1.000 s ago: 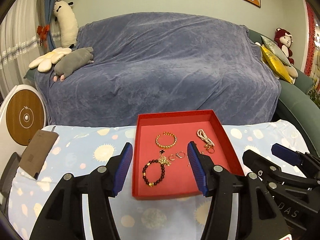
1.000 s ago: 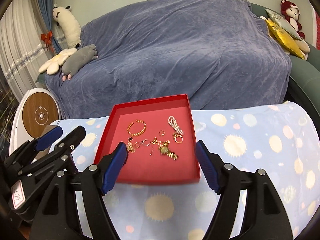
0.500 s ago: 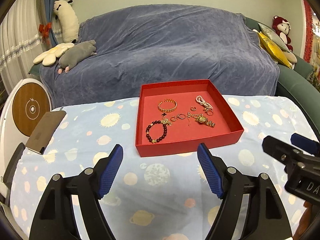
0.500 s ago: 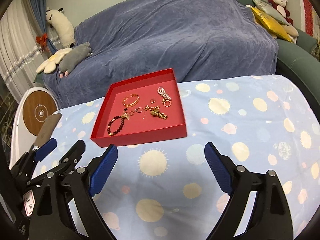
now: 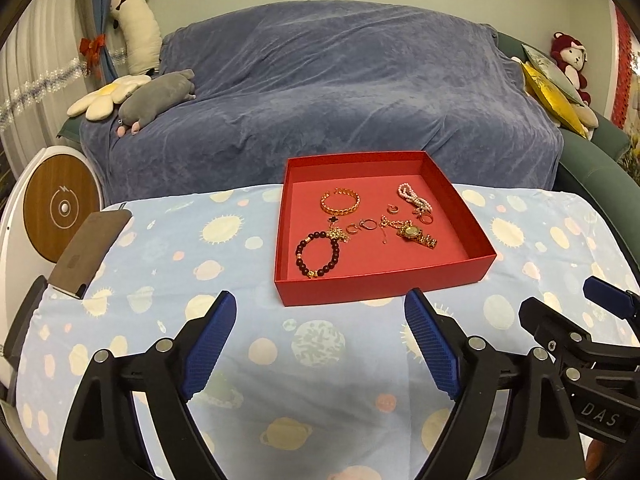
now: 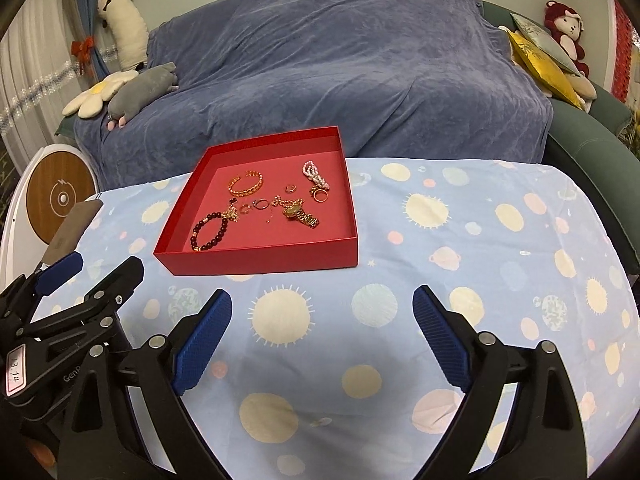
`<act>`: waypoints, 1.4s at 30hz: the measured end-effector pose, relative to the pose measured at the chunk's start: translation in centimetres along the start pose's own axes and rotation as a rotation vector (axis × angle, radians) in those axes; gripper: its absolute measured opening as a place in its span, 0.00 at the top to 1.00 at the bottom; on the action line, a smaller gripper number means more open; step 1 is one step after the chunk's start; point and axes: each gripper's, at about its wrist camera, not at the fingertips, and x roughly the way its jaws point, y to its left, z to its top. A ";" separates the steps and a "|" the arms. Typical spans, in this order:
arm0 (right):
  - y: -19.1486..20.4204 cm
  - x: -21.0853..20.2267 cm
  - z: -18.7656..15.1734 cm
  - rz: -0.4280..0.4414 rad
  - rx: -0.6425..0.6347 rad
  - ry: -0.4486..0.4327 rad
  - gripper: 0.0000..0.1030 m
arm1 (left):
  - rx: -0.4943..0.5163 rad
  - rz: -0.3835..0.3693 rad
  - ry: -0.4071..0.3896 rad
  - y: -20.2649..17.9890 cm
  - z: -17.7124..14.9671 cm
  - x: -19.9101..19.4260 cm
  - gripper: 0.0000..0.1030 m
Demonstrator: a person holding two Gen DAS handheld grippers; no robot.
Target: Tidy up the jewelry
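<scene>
A shallow red tray [image 5: 384,286] [image 6: 256,258] sits on a table with a blue planet-print cloth. Inside lie a gold bangle [image 5: 340,202] [image 6: 246,183], a dark bead bracelet [image 5: 318,258] [image 6: 210,232], a gold watch [image 5: 414,234] [image 6: 300,213], a pearl bracelet [image 5: 412,196] [image 6: 314,172] and several small rings [image 5: 360,226] [image 6: 256,205]. My left gripper [image 5: 320,316] hangs over the cloth short of the tray's near wall, jaws still opening, nothing between them. My right gripper [image 6: 322,312] does the same to the right, jaws also opening and empty.
A brown phone-like slab [image 5: 90,250] lies at the table's left edge beside a round wooden-faced device [image 5: 60,208]. Behind the table stands a sofa under a blue-grey throw [image 5: 320,92] with plush toys [image 5: 156,96] and cushions [image 5: 548,92].
Both grippers have drawn back from over the tray toward the near side of the table and their jaws have spread wider. The jewelry lies where it was in the tray.
</scene>
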 end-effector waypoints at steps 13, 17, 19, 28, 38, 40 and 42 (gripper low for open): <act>0.0 -1.0 -0.3 -0.010 -0.007 -0.017 0.13 | -0.004 -0.001 0.002 -0.1 -0.5 -0.6 0.19; -0.1 -1.1 -0.3 -0.010 -0.004 -0.021 0.12 | -0.006 -0.009 0.006 -0.1 -0.6 -0.7 0.18; 0.0 -1.1 -0.3 -0.014 -0.008 -0.022 0.11 | -0.004 -0.008 0.007 -0.1 -0.6 -0.7 0.18; 0.0 -1.0 -0.3 -0.017 -0.017 -0.023 0.11 | -0.008 -0.007 0.009 0.0 -0.5 -0.8 0.18; -0.1 -1.2 -0.4 -0.030 -0.030 -0.029 0.11 | -0.015 0.002 0.009 0.5 -0.4 -0.8 0.17; -0.1 -1.1 -0.5 -0.030 -0.031 -0.027 0.11 | -0.017 0.002 0.012 0.7 -0.5 -0.8 0.17; -0.1 -1.1 -0.5 -0.030 -0.033 -0.028 0.11 | -0.018 0.001 0.014 0.7 -0.5 -0.8 0.17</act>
